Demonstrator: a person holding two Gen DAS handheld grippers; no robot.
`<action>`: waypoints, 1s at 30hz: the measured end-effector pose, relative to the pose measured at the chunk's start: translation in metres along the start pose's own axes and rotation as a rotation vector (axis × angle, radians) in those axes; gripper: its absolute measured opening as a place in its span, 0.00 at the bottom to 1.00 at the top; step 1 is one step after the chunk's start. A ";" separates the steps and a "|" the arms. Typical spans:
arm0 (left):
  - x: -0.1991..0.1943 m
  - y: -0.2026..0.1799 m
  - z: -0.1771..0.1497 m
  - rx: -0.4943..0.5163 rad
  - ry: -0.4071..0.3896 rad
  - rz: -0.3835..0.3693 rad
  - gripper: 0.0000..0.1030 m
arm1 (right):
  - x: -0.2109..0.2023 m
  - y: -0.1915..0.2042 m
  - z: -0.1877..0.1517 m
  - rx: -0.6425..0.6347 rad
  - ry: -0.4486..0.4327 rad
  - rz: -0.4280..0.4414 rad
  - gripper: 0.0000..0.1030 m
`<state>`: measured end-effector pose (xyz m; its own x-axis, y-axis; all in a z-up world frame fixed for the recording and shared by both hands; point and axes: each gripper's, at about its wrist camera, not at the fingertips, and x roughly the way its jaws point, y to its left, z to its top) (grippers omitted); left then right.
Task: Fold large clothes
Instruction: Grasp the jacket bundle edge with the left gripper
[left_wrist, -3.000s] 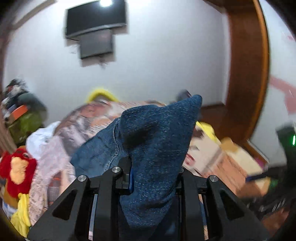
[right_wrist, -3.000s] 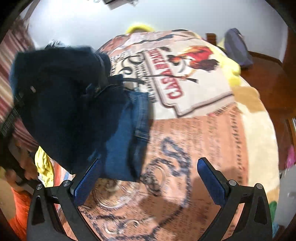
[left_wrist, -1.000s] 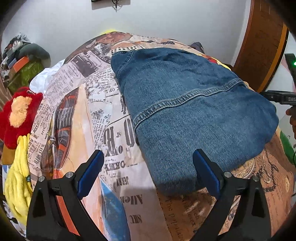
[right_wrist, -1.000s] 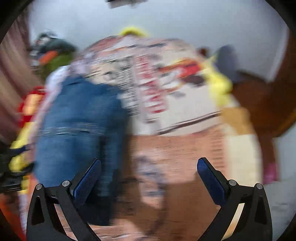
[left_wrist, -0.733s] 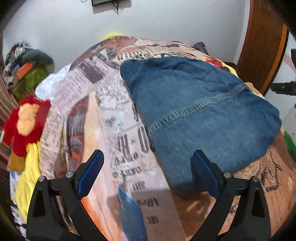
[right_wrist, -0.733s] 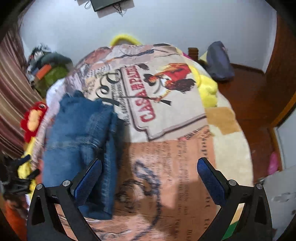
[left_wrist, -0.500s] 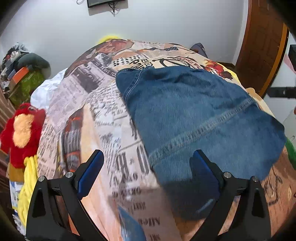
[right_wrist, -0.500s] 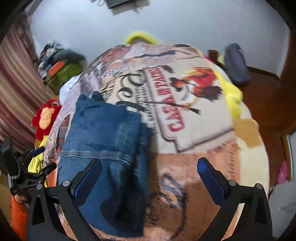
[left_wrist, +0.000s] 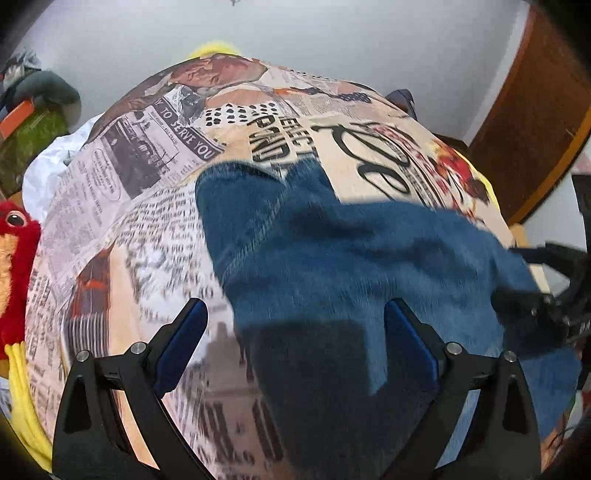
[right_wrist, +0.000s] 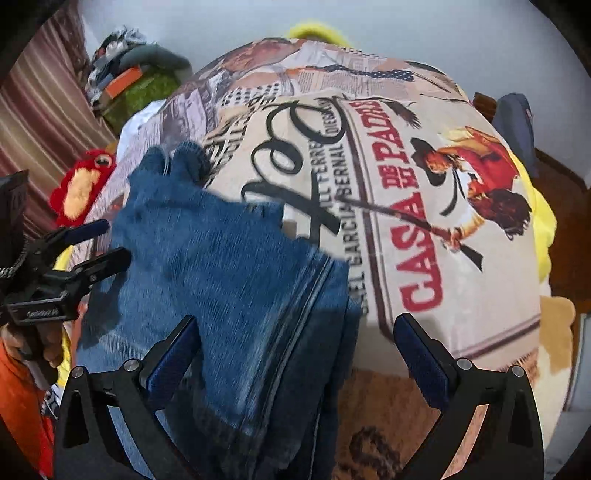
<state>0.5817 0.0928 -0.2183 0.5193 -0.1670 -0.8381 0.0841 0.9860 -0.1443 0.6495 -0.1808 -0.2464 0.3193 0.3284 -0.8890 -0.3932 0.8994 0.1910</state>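
One red stuffed toy (left_wrist: 14, 251) at left of the printed blanket (left_wrist: 155, 206). One pair of folded jeans (left_wrist: 332, 266) lies on the blanket's near side. Two grippers: left gripper (left_wrist: 295, 343) over the jeans' near-left edge, jaws apart, empty; right gripper (right_wrist: 295, 354) over the jeans' right folded edge, jaws apart, empty.

Left gripper (left_wrist: 293, 334) — jaws spread wide — above folded jeans (left_wrist: 351, 266) lying on the newspaper-print bedspread (left_wrist: 147, 166); red plush toy (left_wrist: 14, 266) at left.
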 end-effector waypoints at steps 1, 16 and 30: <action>0.004 0.001 0.007 -0.004 0.000 0.004 0.97 | 0.002 -0.003 0.003 0.010 -0.004 0.000 1.00; -0.034 0.023 0.046 -0.080 -0.121 0.111 0.97 | -0.044 -0.013 0.011 0.043 -0.163 -0.128 1.00; -0.061 0.013 -0.041 -0.049 0.007 -0.103 0.97 | -0.053 -0.022 -0.036 0.193 -0.008 0.182 1.00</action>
<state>0.5167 0.1158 -0.1906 0.5045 -0.2674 -0.8209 0.0949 0.9622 -0.2551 0.6102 -0.2278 -0.2188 0.2650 0.4916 -0.8295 -0.2730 0.8633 0.4245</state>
